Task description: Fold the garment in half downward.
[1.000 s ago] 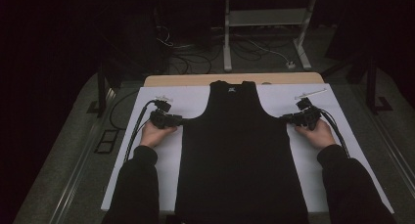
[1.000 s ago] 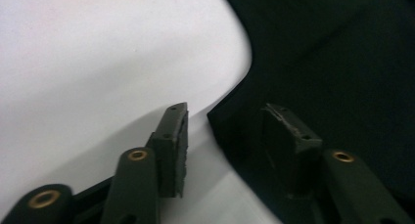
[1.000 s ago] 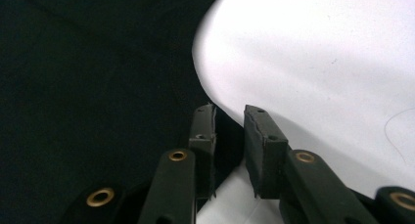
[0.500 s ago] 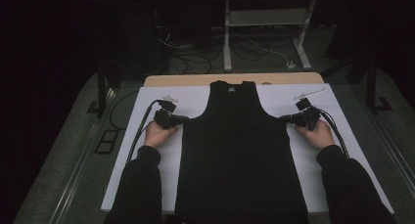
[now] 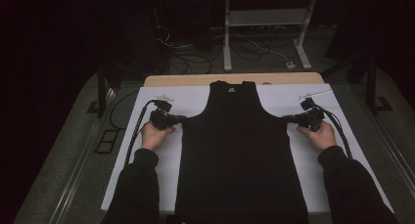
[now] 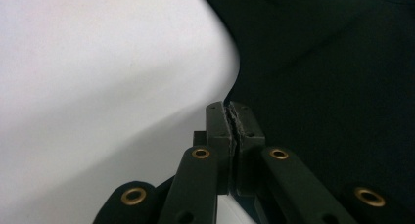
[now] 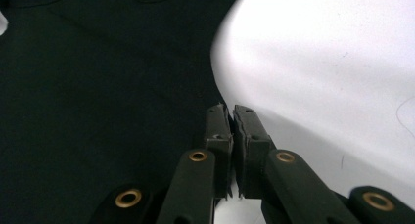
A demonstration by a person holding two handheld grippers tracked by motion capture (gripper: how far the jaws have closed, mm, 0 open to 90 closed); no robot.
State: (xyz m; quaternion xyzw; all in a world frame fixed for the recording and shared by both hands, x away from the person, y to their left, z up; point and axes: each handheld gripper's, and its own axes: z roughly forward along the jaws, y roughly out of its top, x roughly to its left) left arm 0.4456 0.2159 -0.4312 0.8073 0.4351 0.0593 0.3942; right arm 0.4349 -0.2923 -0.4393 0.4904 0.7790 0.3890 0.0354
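A black tank top [image 5: 235,150] lies flat on a white sheet [image 5: 161,99], neck toward the far edge. At its left underarm corner my left gripper [image 5: 182,119] points inward. In the left gripper view the left gripper [image 6: 229,109] is shut, with the edge of the tank top [image 6: 333,62] pinched between its pads. My right gripper [image 5: 286,118] mirrors it at the right underarm corner. The right gripper view has the right gripper [image 7: 230,111] shut on the edge of the tank top [image 7: 98,87]. Both hands rest on the sheet.
The white sheet covers a wooden table [image 5: 195,79] whose far edge shows beyond it. Gripper cables [image 5: 134,136] trail over the sheet on both sides. Behind the table, a metal stand [image 5: 264,33] and loose cords sit on the dark floor.
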